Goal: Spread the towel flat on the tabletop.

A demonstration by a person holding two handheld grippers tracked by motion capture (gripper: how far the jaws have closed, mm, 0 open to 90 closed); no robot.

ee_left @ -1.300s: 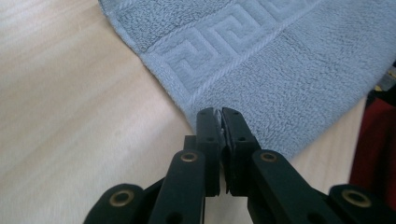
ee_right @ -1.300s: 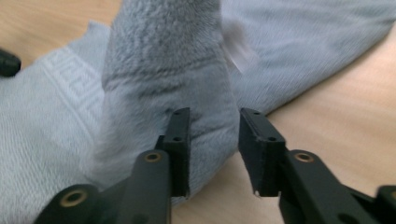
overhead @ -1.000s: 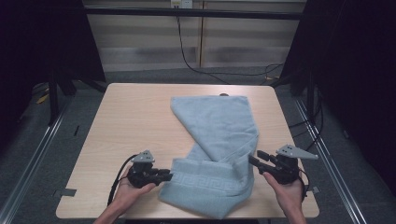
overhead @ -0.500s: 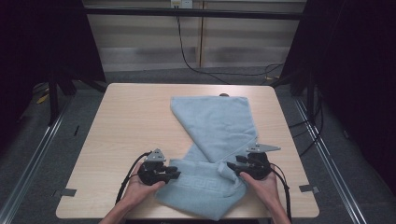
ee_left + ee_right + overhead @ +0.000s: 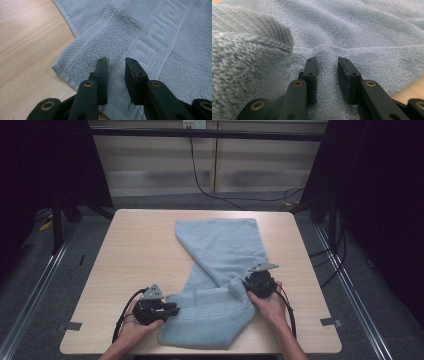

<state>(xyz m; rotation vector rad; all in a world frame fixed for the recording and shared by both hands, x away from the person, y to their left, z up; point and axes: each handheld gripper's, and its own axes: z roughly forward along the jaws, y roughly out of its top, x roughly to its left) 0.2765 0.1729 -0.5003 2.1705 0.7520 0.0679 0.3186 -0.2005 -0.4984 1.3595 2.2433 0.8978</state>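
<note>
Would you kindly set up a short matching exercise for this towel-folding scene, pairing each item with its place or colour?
Items:
1. towel
2. left gripper
3. right gripper
4. table

Descriptions:
A. light wood
B. at the towel's patterned border, near corner
C. pale blue
D. jaws around a raised fold of towel

Pairs: 1-C, 2-B, 3-D, 4-A

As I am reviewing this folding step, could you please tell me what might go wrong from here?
1. The right gripper, whose fingers have just been closing, has pinched a ridge of the light blue terry towel; it may gather several layers.
2. The left gripper pinches a fold near the towel's corner, so a pull could slip off.
</note>
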